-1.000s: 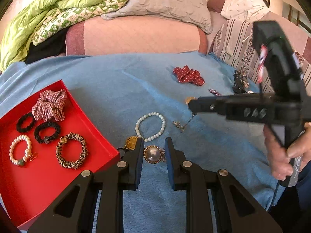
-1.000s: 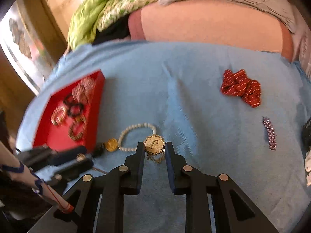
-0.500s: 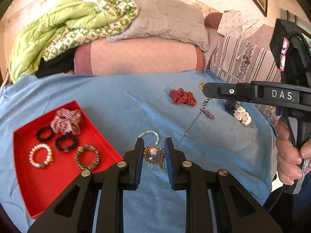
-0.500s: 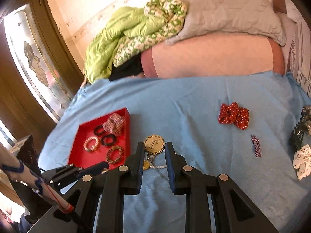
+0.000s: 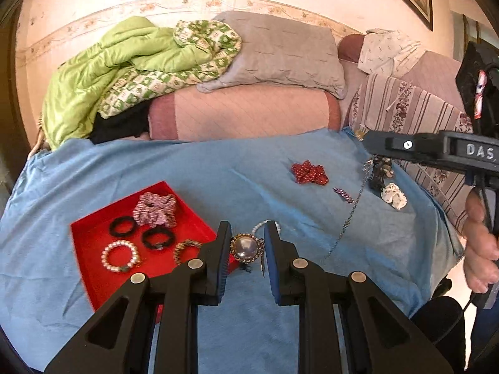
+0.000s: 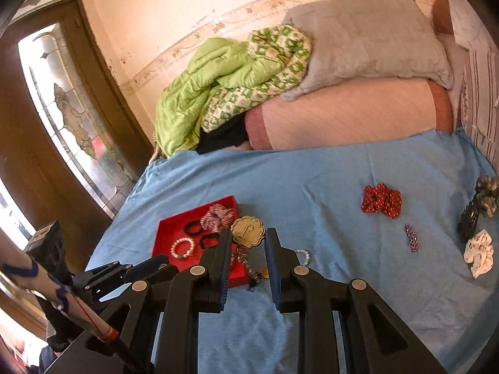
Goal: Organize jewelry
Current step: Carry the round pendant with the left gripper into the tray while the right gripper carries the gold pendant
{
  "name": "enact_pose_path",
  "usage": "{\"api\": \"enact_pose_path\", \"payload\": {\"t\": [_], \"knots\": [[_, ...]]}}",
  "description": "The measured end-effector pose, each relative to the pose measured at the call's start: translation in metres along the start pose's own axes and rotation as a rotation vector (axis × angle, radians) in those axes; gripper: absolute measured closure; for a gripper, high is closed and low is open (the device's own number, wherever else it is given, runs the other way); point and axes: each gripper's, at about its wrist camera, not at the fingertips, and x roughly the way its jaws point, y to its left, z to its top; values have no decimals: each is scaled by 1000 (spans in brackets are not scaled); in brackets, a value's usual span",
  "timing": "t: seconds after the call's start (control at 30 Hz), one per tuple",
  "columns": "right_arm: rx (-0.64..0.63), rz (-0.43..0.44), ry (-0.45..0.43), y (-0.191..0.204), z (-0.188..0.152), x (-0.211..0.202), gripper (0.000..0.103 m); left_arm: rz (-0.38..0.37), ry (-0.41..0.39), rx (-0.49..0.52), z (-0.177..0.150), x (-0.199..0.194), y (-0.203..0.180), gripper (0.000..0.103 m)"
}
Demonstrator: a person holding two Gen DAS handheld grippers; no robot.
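My left gripper [image 5: 247, 240] is shut on a round pearl-faced brooch [image 5: 245, 247] and holds it above the blue cloth beside the red tray [image 5: 93, 283]. My right gripper [image 6: 248, 243] is shut on a gold scalloped pendant [image 6: 248, 230] whose chain [image 5: 352, 212] hangs down to the cloth. The tray holds a plaid scrunchie [image 5: 155, 208], two black hair ties, a pearl bracelet [image 5: 120, 255] and a patterned bracelet. A white bead bracelet [image 6: 304, 255] lies on the cloth by the tray.
On the blue cloth [image 5: 218, 180] lie a red scrunchie [image 5: 309, 173], a small purple beaded piece [image 5: 343, 194], a white scrunchie [image 5: 393, 195] and a dark hair clip [image 6: 469, 221]. A sofa with pillows and a green quilt [image 5: 124, 65] stands behind.
Both grippers have risen high above the cloth with their pieces. The pendant's chain now hangs stretched from the right gripper.
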Motion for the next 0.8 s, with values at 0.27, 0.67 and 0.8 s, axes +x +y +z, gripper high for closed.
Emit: {"api": "enact_pose_path", "payload": {"t": [0.27, 0.67, 0.8], "knots": [[-41, 36, 5, 35, 6, 0, 80, 58, -9, -32, 1, -19, 31, 82], [-83, 78, 68, 77, 12, 42, 80, 110, 14, -121, -11, -6, 83, 82], [-86, 90, 81, 86, 17, 58, 80, 127, 17, -158, -13, 6, 101, 82]]}}
